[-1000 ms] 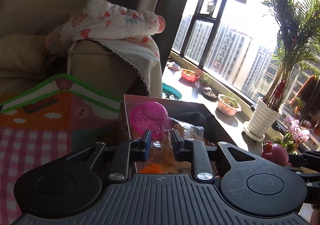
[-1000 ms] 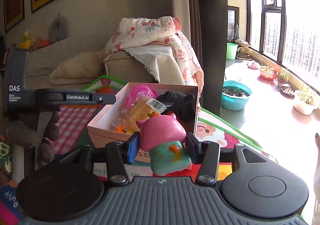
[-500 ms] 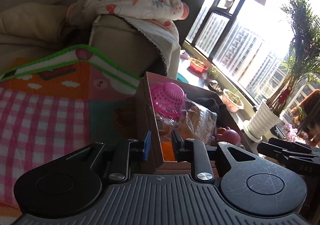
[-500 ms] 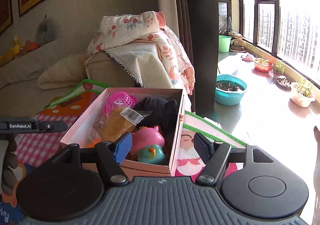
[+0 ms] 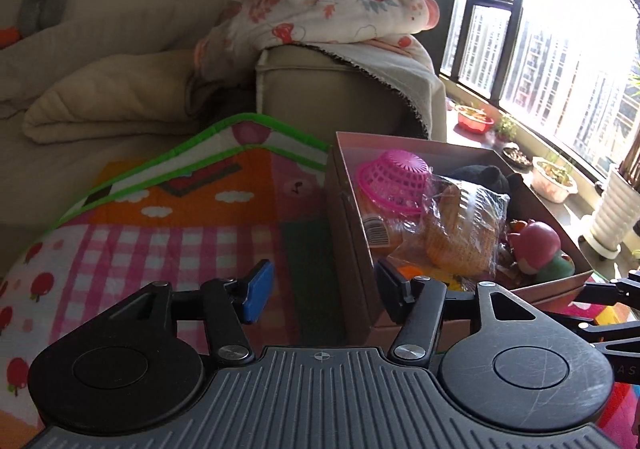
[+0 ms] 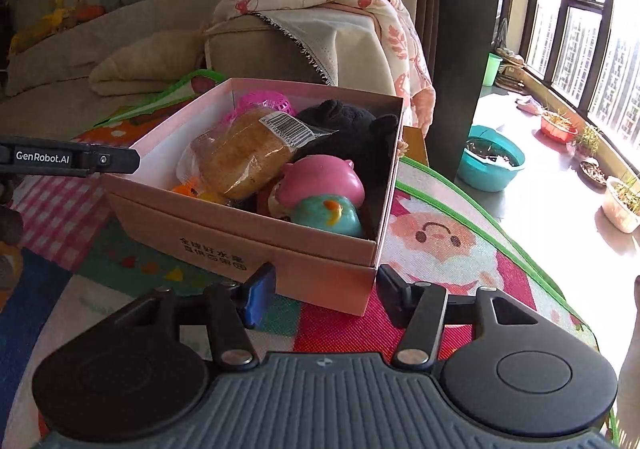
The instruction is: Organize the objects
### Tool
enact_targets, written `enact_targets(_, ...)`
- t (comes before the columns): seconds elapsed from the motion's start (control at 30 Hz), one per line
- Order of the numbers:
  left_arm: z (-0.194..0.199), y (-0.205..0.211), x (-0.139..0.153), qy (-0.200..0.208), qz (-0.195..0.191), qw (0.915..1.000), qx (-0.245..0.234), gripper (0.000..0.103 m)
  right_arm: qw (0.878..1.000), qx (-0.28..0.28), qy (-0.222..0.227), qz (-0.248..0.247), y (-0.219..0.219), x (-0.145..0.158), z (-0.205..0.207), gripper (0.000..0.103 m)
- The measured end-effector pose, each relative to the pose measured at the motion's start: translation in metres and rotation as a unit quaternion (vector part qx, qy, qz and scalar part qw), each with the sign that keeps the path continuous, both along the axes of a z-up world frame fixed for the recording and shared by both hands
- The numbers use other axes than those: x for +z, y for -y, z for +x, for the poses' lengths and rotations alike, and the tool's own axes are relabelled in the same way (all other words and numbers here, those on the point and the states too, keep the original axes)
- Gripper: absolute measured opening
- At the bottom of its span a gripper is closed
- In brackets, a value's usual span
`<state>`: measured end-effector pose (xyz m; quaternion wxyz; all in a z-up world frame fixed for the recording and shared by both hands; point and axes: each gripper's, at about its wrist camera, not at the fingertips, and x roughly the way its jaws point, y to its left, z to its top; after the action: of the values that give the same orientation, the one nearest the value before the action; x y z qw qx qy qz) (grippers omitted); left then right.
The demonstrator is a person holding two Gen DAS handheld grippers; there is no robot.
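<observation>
A pink cardboard box (image 6: 240,237) stands on a colourful play mat (image 6: 452,249); it also shows in the left wrist view (image 5: 352,249). In it lie a pink and teal pig toy (image 6: 320,189), a wrapped bread (image 6: 240,157), a pink mesh basket (image 5: 394,179) and a black plush (image 6: 352,129). My right gripper (image 6: 322,295) is open and empty, just in front of the box's near corner. My left gripper (image 5: 322,291) is open and empty, straddling the box's left wall near its front corner.
A beige sofa (image 5: 120,97) with a floral blanket (image 5: 340,13) stands behind the box. A teal basin (image 6: 490,157), plant pots (image 6: 624,205) and a window line the floor to the right. The left gripper's arm (image 6: 68,159) shows at the left of the right wrist view.
My right gripper opened, dropped the pig toy into the box and drew back. My left gripper opened and swung left and back to the box's left wall.
</observation>
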<state>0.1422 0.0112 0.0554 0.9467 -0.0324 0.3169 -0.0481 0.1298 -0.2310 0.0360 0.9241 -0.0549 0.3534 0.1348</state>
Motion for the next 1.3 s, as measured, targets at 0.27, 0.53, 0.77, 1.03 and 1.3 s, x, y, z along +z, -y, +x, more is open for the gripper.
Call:
enact_targets(0.27, 0.032, -0.066, -0.017, -0.003, -0.059, 0.9964, 0.061, 0.102, 1.000, 0.002, 0.013, -0.019, -0.049, -0.001, 0.031, 0.056)
enact_targets(0.53, -0.019, -0.051, 0.001, 0.058, -0.063, 0.9962, 0.016, 0.101, 0.999, -0.028, 0.015, -0.011, -0.037, 0.005, -0.034, 0.103)
enact_targets(0.77, -0.120, -0.009, -0.017, 0.055, 0.026, 0.9980, -0.015, 0.101, 0.998, -0.025, 0.006, -0.063, -0.059, -0.022, -0.097, 0.103)
enact_targets(1.03, -0.128, 0.002, -0.048, -0.016, 0.044, 0.9982, 0.038, 0.101, 0.997, -0.069, 0.011, 0.019, -0.040, -0.040, -0.100, 0.103)
enact_targets(1.3, -0.124, 0.005, -0.052, -0.021, 0.050, 0.9972, 0.052, 0.103, 0.997, -0.073, 0.016, 0.009, -0.042, -0.043, -0.094, 0.103)
